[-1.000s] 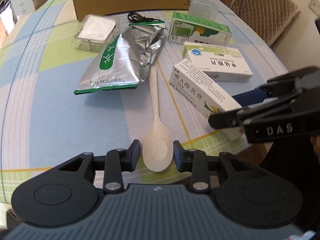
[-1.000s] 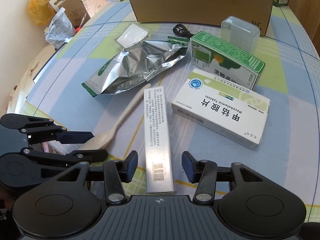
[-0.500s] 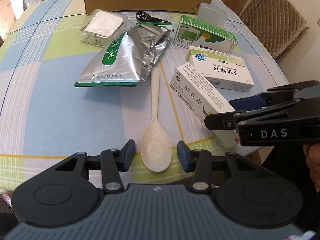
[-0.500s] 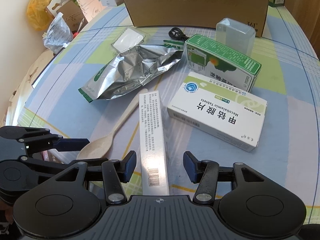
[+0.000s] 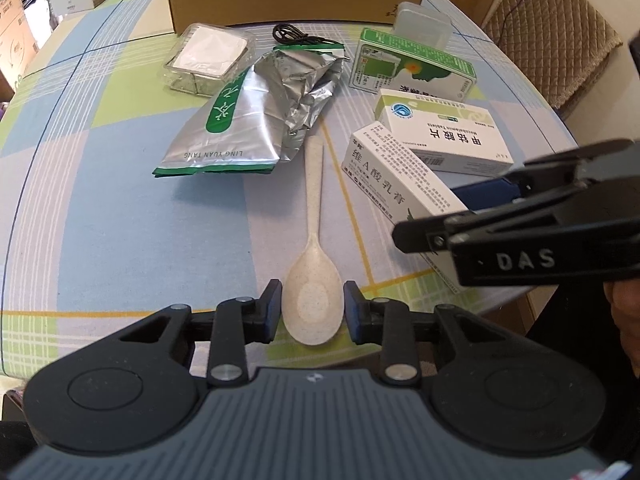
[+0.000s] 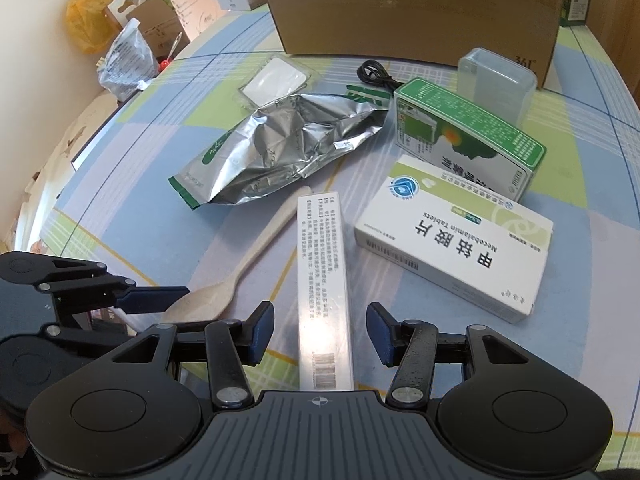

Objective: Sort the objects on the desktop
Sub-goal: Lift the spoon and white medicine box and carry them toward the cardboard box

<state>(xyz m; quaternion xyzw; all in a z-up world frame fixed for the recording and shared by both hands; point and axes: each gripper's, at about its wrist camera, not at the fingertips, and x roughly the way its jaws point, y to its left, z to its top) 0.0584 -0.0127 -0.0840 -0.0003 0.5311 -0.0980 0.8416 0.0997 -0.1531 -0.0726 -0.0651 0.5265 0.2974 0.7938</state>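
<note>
both tongs sit low at the near edge of my table (image 5: 100, 208); left gripper (image 5: 312, 308) is spread, its blue-padded fingers either side of the bowl of the pale spoon (image 5: 314, 264), very close to it, though i cannot tell if the pads touch; the spoon lies flat, handle pointing away toward the crumpled silver foil pouch (image 5: 256, 116); right gripper (image 6: 320, 332) is spread wide too, straddling the near end of the long white carton (image 6: 322, 280), with clear gaps on both sides; that carton lies flat, barcode end nearest me, running away between the spoon handle and the white tablet box (image 6: 456, 240); the tablet box lies just beside the green-and-white box (image 6: 464, 140), behind which stands a clear plastic container (image 6: 496, 80); a black cable (image 6: 376, 76) lies coiled beyond the pouch, and a clear tray with a white lid (image 6: 276, 80) is to its left; a brown cardboard box (image 6: 412, 8) stands at the far side of the table; from the left wrist view i see the right gripper coming in from the right, over the carton's near end
</note>
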